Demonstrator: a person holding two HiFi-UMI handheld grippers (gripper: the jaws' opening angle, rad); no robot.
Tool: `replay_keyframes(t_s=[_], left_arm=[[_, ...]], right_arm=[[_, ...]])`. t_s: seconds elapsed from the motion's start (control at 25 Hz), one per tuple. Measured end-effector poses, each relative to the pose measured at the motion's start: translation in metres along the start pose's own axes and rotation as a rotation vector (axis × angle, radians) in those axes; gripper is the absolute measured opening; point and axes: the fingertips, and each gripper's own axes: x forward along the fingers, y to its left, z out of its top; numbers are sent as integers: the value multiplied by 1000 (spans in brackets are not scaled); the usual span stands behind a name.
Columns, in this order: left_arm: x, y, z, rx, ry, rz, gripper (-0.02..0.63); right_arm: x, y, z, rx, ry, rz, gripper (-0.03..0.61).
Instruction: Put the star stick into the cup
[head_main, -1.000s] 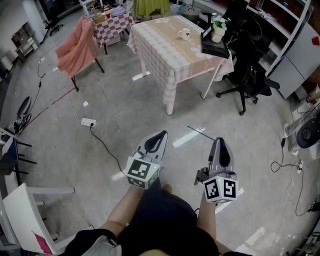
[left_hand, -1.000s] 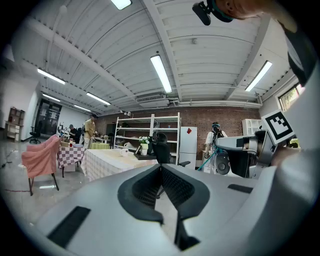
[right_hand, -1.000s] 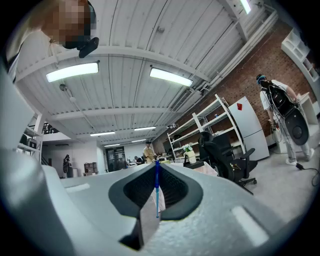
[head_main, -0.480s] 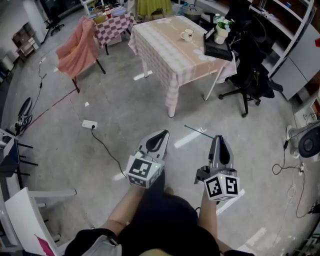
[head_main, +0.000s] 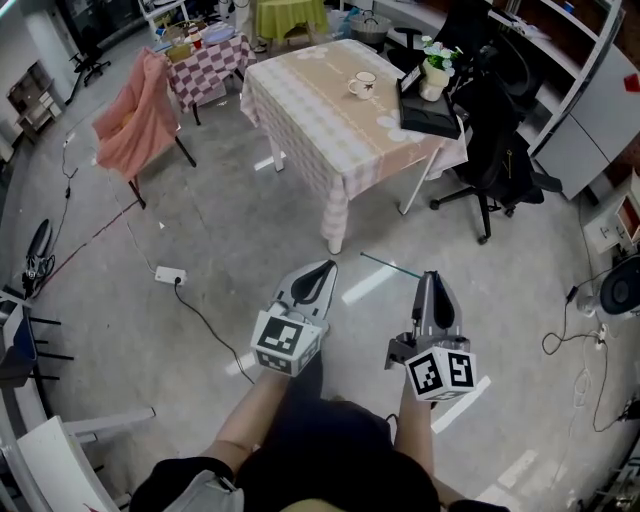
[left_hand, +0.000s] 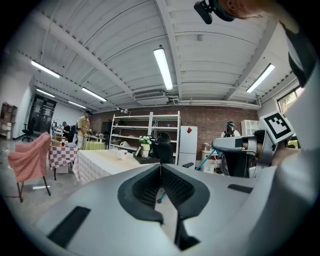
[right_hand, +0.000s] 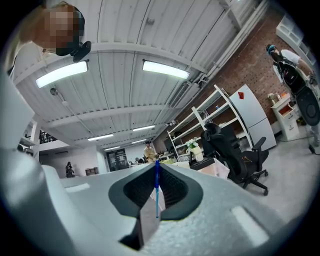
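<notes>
My right gripper (head_main: 428, 277) is shut on the star stick (head_main: 392, 266), a thin teal rod that juts out to the left from its tips, above the floor. In the right gripper view the stick (right_hand: 156, 190) stands upright between the closed pads; no star end shows. The left gripper (head_main: 322, 268) is shut with nothing in it, level with the right one. A white cup (head_main: 360, 85) stands far ahead on the table (head_main: 330, 120) with the checked cloth. The left gripper view shows that cup (left_hand: 121, 155) small in the distance.
A black swivel chair (head_main: 500, 165) stands right of the table, with a flower pot (head_main: 434, 70) and a dark tray on the table's right end. A chair draped in pink cloth (head_main: 130, 120) stands at left. A power strip (head_main: 168, 274) and its cable lie on the concrete floor.
Both grippers have travelled forward over the floor towards the table, which sits a little lower and further left in the head view. The stick stays in the right gripper.
</notes>
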Motion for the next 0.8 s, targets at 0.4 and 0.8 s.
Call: replay_keyframes(t_s=[0.4,0.8], left_arm=[[69,54,30,7,-20,-58,12],[112,106,37,-17,-19,-103,12]], right_arm=[[83,-7,15,-26,-31,-42,17],[146,-3,8,-47,-37,-80,17]])
